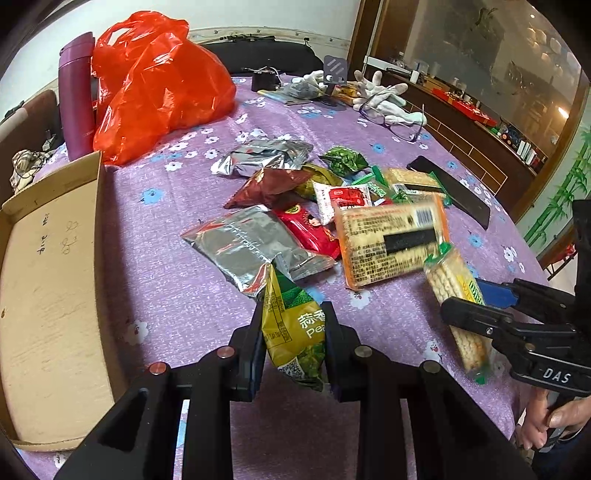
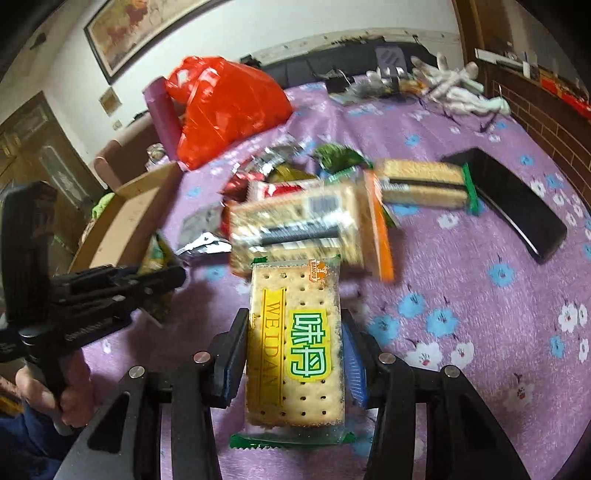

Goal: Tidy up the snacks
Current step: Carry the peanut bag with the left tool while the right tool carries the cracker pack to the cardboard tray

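- Purple flowered cloth covers the surface (image 1: pixel 177 280), with a cardboard box (image 1: pixel 48 295) open at its left edge and a heap of snack packets mid-cloth.
- Nearest in the left wrist view, the left gripper (image 1: pixel 293 332) has its jaws clenched on a green pea packet (image 1: pixel 295 325), lifted clear of the cloth. The grip is on the crinkled lower part of a soft bag, so I judge it could slide out if swung fast toward the box.
- Nearest in the right wrist view, the right gripper (image 2: pixel 293 354) has its jaws clamped on the sides of a cracker packet (image 2: pixel 295 339), held above the cloth. Squeezing harder would likely crack the biscuits; slick film could let it tip forward.
- Just beyond, an orange-edged biscuit pack (image 2: pixel 306 229) looks blurred and tilted; a careless sweep might knock it or the silver pouch (image 1: pixel 251 243) around.
- Farther off lie a dark phone (image 2: pixel 509 199), spectacles (image 1: pixel 395 125) and white gloves (image 1: pixel 384 96), all at risk from a wide arm swing.
- Only the left view shows the box's floor and the cracker packet edge-on; only the right view shows that packet's printed face and a framed picture (image 2: pixel 147 33) on the wall.
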Demonstrator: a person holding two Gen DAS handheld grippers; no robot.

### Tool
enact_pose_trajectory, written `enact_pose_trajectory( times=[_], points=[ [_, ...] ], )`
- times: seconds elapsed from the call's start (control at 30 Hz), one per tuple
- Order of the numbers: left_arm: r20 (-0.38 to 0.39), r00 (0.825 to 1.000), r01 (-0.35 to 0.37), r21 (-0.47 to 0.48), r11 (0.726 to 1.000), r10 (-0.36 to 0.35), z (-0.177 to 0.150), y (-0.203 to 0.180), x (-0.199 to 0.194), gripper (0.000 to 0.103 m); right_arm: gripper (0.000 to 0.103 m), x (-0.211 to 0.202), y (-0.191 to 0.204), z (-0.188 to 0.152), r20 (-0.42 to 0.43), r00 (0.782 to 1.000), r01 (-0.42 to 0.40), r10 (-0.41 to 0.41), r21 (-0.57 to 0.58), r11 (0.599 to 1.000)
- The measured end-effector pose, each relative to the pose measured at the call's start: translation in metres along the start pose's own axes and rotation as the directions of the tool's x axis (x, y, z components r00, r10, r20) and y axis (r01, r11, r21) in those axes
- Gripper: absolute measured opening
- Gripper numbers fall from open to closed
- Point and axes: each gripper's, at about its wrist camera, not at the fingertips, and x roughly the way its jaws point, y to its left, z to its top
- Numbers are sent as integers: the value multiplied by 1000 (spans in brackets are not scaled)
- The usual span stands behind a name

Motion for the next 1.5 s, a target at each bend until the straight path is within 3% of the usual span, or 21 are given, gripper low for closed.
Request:
enact_pose_trajectory(
  times=[0.83,1.5],
  points=[
    [53,999,3,-27,1000,-2,6,8,-28,26,50,-7,37,15,20,997,-80,80,-27,996],
    [145,988,-28,-147,989,50,14,66,-69,26,50,-5,73,38,15,992,-127,129,-69,989]
  ],
)
